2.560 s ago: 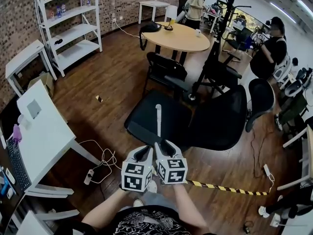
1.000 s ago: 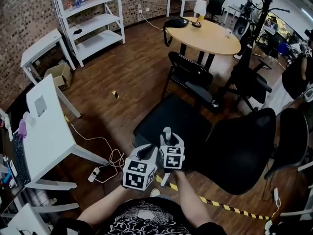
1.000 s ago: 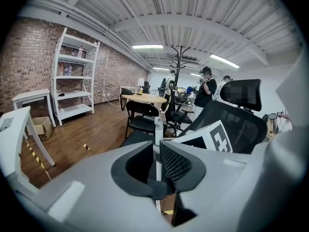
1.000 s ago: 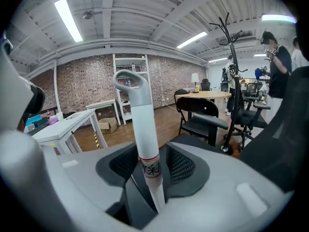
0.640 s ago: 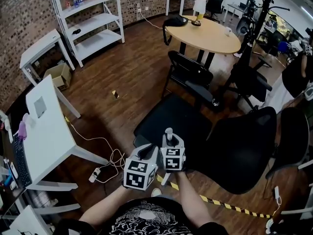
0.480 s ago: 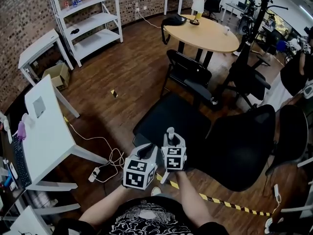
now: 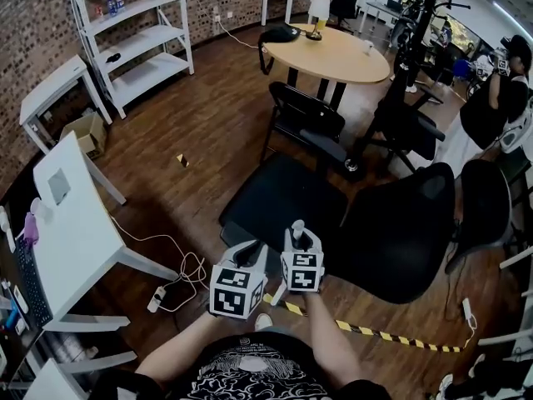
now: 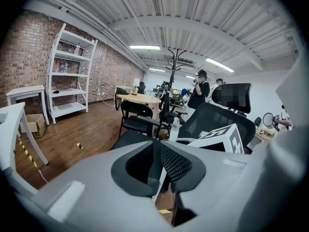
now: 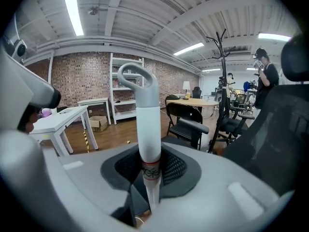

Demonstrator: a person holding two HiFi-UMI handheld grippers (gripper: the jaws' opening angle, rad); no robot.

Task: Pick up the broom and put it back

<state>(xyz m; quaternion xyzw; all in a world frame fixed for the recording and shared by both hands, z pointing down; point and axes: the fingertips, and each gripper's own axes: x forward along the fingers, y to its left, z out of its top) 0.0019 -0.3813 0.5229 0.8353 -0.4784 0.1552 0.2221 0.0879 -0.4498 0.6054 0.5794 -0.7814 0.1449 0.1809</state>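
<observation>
The broom's pale grey handle (image 9: 147, 124) has a loop at its top and stands upright between my right gripper's (image 9: 149, 166) pads, which press on it. In the head view the handle's top (image 7: 296, 226) pokes up above the right gripper (image 7: 301, 238), and the thin shaft (image 7: 277, 292) runs down towards the floor. My left gripper (image 7: 252, 252) hovers close beside it on the left. Its pads (image 8: 157, 161) meet with nothing between them. The handle's top (image 8: 176, 125) shows just beyond them. The broom's head is hidden.
A black office chair (image 7: 391, 232) stands right in front, its seat (image 7: 279, 194) under the grippers. A white desk (image 7: 71, 223) is at the left, with cables and a power strip (image 7: 158, 298). Striped tape (image 7: 391, 337) crosses the floor. Farther off are a round table (image 7: 325, 54), more chairs, white shelves (image 7: 125, 32) and a person (image 7: 500, 90).
The right gripper's jaws have closed on the broom handle, and it has shifted slightly right and up with the handle. The left gripper has stayed beside it.
</observation>
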